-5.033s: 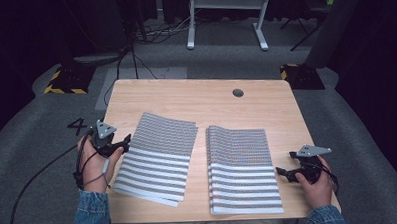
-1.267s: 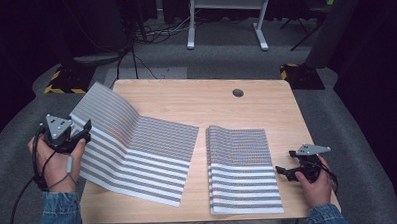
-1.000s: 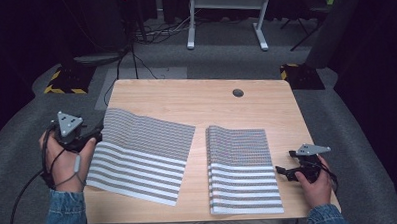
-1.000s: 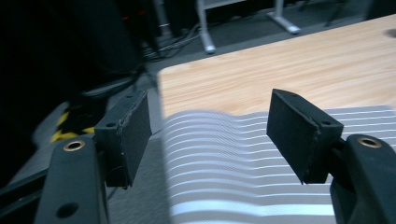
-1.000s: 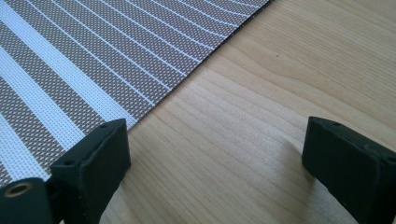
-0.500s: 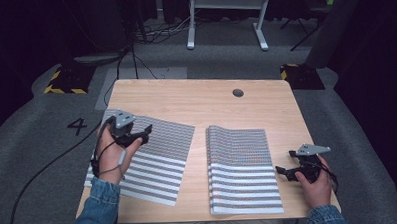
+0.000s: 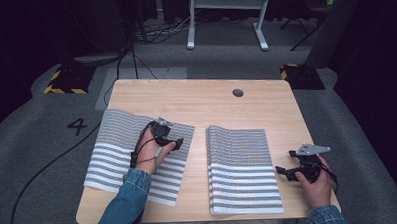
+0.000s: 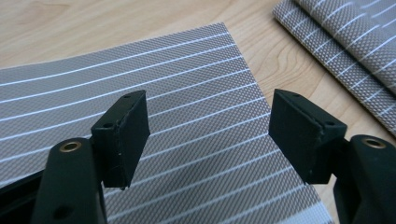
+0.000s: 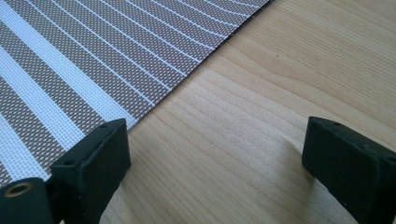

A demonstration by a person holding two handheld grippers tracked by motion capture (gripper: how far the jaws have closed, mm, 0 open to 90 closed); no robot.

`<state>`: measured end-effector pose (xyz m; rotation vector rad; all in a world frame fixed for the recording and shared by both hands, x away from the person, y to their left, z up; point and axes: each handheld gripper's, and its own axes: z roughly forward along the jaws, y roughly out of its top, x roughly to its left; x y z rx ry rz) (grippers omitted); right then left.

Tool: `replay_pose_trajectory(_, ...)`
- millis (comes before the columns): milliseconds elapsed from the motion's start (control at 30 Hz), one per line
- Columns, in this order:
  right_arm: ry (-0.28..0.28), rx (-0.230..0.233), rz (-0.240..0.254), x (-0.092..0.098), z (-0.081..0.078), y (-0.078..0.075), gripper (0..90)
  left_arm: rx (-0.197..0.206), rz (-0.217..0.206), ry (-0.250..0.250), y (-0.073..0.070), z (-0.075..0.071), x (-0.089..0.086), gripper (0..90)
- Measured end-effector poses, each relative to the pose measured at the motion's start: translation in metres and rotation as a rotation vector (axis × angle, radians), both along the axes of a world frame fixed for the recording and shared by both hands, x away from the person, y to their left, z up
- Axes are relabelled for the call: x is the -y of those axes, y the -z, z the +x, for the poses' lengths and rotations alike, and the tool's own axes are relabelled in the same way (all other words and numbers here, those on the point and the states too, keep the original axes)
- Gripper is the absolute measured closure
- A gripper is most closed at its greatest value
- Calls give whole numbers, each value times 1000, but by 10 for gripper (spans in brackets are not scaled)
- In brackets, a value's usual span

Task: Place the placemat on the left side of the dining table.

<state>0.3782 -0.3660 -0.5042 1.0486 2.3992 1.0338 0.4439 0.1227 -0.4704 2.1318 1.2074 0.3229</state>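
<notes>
We see left gripper fingers spread over striped mat, mat's corner beneath them. Right gripper fingers spread above bare table, folded mat edge beside left finger.

Grey-and-white striped mat spread flat by the tabletop's left edge, stacked striped mats laid toward its right-front corner
</notes>
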Motion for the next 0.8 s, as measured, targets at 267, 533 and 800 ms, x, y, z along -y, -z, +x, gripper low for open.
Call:
replay_pose_trajectory(267, 1, 2, 0, 0, 0, 0, 78, -42, 44, 21, 18, 6, 23, 237)
replay_pose_trajectory(533, 1, 1, 0, 0, 0, 0, 78, -34, 98, 26, 18, 4, 28, 274)
replay_pose_trajectory(800, 0, 1, 1, 0, 0, 0, 78, 32, 134, 0, 16, 7, 13, 726)
